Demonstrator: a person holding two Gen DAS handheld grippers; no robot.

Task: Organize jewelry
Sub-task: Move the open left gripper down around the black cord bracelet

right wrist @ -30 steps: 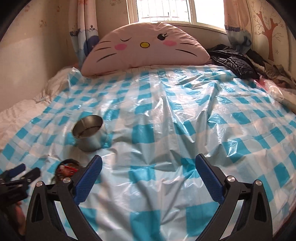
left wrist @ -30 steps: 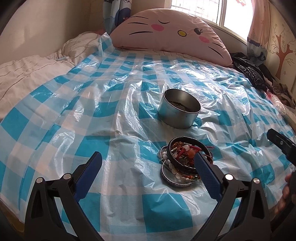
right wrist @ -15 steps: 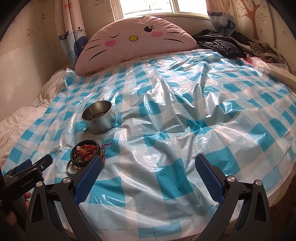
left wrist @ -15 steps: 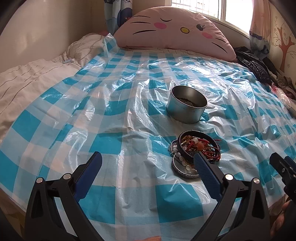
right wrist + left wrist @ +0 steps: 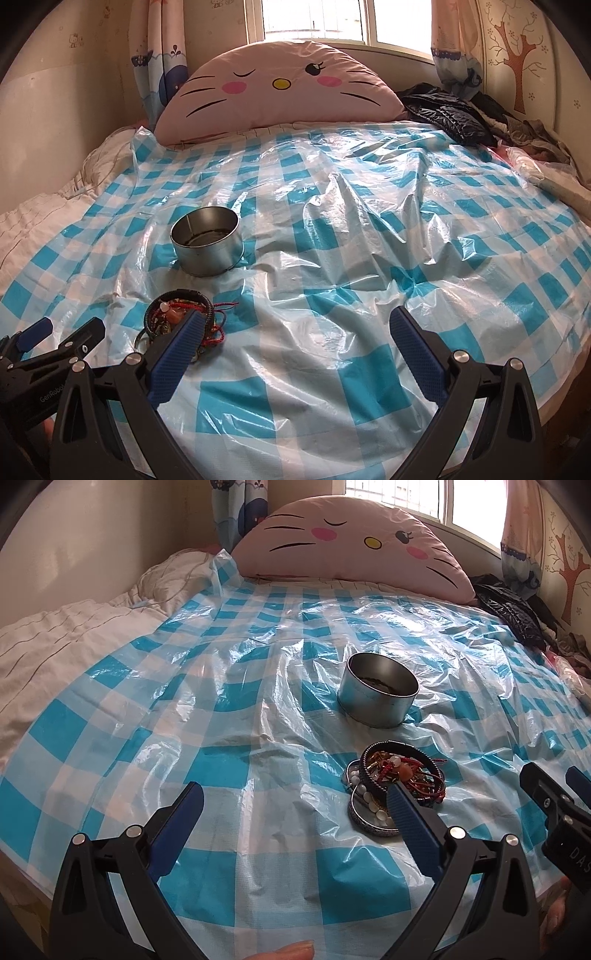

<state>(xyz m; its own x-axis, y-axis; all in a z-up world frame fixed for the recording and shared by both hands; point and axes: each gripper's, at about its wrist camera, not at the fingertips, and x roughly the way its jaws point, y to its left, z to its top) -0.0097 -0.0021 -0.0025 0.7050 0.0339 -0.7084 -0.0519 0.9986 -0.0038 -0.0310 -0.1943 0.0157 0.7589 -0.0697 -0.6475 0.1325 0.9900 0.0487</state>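
a tangled heap of beaded bracelets and red cords (image 5: 400, 775) lies on a shallow round metal lid (image 5: 369, 818), on the blue-and-white checked plastic sheet (image 5: 229, 701) spread over the bed. just beyond it stands an open round metal tin (image 5: 380, 696). the left gripper (image 5: 295, 805) hovers near the heap, spread wide and empty. the right gripper (image 5: 295, 332) is likewise spread apart, gripping nothing, the heap by its left finger (image 5: 177, 350).

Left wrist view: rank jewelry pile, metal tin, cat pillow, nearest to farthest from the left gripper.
1. Jewelry pile, by the left gripper's right finger.
2. Metal tin, just beyond the pile, mid-bed.
3. Cat pillow, at the head of the bed, under the window.
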